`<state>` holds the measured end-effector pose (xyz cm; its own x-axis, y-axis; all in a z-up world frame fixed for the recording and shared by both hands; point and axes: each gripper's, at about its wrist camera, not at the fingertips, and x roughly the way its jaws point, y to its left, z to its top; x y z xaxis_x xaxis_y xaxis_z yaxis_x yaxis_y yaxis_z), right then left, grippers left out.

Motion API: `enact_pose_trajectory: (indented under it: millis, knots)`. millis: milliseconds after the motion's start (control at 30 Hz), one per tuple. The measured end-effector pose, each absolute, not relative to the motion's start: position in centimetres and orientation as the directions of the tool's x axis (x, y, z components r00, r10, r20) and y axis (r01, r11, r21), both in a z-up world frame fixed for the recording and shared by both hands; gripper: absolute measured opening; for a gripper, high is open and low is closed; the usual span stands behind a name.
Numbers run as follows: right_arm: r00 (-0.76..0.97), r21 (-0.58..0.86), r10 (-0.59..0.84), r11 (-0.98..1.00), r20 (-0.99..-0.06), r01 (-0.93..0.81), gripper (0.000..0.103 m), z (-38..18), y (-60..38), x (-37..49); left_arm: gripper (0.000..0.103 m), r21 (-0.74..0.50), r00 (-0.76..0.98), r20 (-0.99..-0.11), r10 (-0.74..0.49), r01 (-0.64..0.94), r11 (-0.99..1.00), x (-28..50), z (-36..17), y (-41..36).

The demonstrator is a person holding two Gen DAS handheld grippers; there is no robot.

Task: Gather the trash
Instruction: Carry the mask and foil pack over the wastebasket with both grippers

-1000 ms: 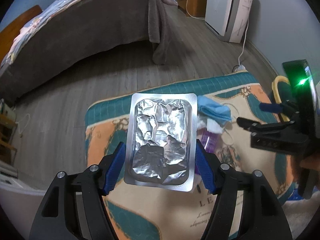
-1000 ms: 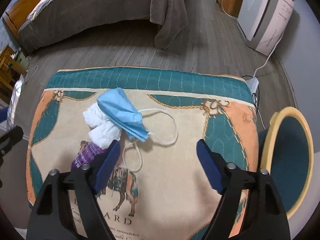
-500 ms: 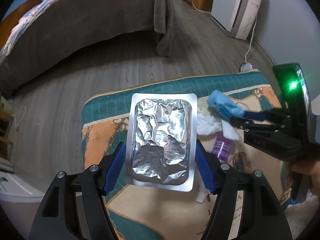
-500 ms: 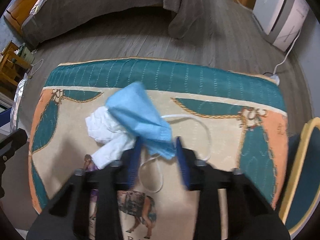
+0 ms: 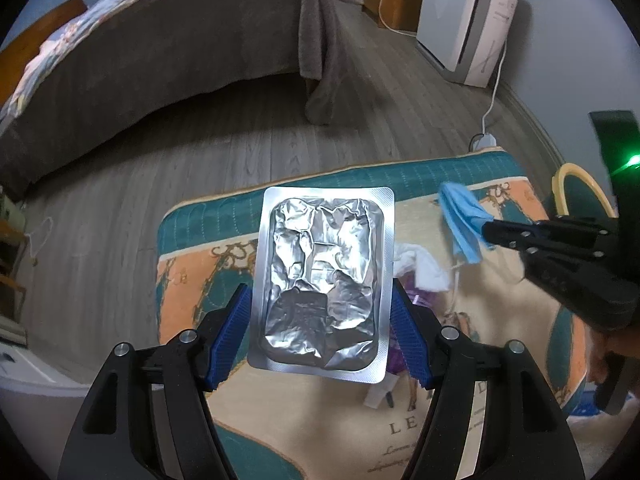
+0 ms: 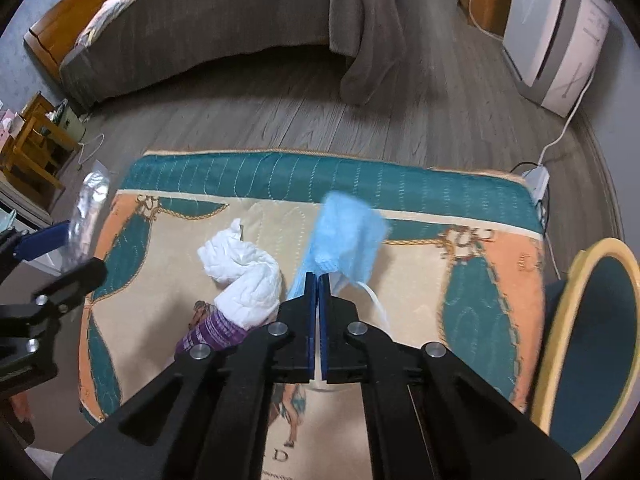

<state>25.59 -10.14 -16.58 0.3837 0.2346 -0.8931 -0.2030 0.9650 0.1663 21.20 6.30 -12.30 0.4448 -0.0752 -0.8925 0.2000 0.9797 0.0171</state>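
Nearest to me, the left gripper (image 5: 320, 312) has its jaws clamped on the 2 long edges of a silver foil blister pack (image 5: 324, 292), held upright and clear of the rug (image 5: 460, 432). So that is 1 piece of trash in hand!

Over at 3 o'clock from it, the right gripper (image 6: 318, 280) has just been closing, and its jaws are now pressed together on the lower edge of the blue face mask (image 6: 344, 236). The mask hangs off the tips, its white ear loop (image 6: 376, 304) trailing below. It looks lifted free of the rug, though the blur makes that hard to swear to. That makes 2 pieces in hand.

What is left? In the right wrist view, at 10 o'clock from the closed tips, a crumpled white tissue (image 6: 244, 276) lies on the rug, and touching its near end, a purple wrapper (image 6: 212, 332). The left wrist view also shows a small white scrap (image 5: 378, 396) just below the blister pack.

Further out at 3 o'clock, a yellow-rimmed teal bin (image 6: 592, 336) sits beside the rug, likely where all this is headed. Beyond lies the grey wooden floor (image 6: 280, 120), then the bed (image 6: 200, 32) at 12 o'clock.

I would call it roughly halfway: nothing binned yet that I can see.
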Motion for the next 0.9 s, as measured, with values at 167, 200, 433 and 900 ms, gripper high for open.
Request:
enact_pose_trajectory:
  millis: [167, 200, 433, 900]
  knots:
    - [0.429, 0.159, 0.231, 0.967, -0.873, -0.198, 0.001, -14.3, -12.4, 24.0, 0.069, 0.035, 0.464, -0.883, -0.068, 0.211, 0.977, 20.0, -11.6, 4.9]
    - [0.436, 0.161, 0.233, 0.967, -0.869, -0.195, 0.001, -14.0, -12.9, 24.0, 0.069, 0.039, 0.467, -0.882, -0.067, 0.214, 0.976, 19.7, -11.4, 4.7]
    - [0.464, 0.194, 0.245, 0.969, -0.851, -0.155, 0.001, -12.0, -16.4, 21.9, 0.069, 0.064, 0.482, -0.874, -0.057, 0.231, 0.971, 18.3, -10.8, 2.6]
    - [0.511, 0.141, 0.123, 0.990, -0.851, -0.004, 0.001, -11.1, -28.2, 18.2, 0.069, 0.074, 0.487, -0.861, -0.145, 0.403, 0.912, 17.2, -10.3, -8.5]
